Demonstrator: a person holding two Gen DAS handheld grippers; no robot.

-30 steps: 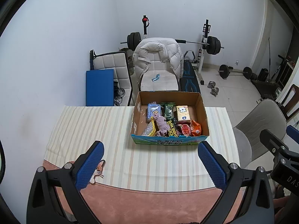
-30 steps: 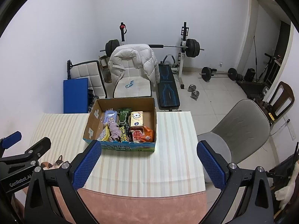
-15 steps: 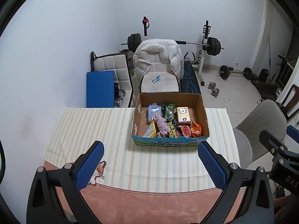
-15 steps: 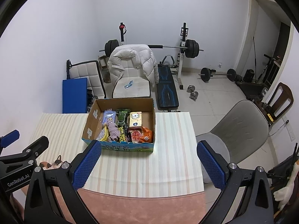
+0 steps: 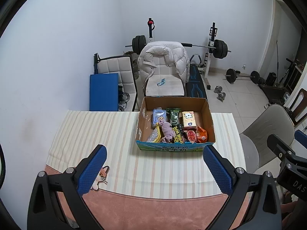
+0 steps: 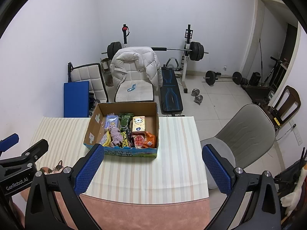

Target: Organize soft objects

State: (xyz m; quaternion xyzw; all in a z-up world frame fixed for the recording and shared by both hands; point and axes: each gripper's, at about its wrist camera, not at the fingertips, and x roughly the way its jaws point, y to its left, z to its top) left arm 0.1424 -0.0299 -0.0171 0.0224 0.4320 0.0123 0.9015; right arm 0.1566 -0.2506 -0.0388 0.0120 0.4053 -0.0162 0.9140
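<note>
On a table (image 5: 122,134) draped with a striped cloth (image 5: 96,130), an open cardboard box (image 5: 175,102) sits near the far edge, packed with soft goods: a blue wipes pack (image 5: 158,116), a dark green packet (image 5: 174,116), a small cartoon-printed carton (image 5: 189,119), a crumpled lilac cloth (image 5: 167,131), a yellow-edged pouch (image 5: 155,136), a red packet (image 5: 191,135) and an orange bag (image 5: 202,135). The left gripper (image 5: 153,170) hangs above the near edge of the table with its blue-padded jaws spread wide and nothing between them; a small cat-face toy (image 5: 100,175) lies on the cloth just beside its left finger. The right gripper (image 6: 151,170) hovers to the right of it, jaws likewise parted and empty, its left finger overlapping the box's near left corner in that camera's view. The box (image 6: 124,105) stands well apart from both tools. Beyond the table, a white puffer jacket (image 5: 163,57) is slung over a pale chair (image 5: 165,86), with a barbell rack (image 5: 212,46) against the wall and a grey chair (image 6: 243,134) at the table's right side.
</note>
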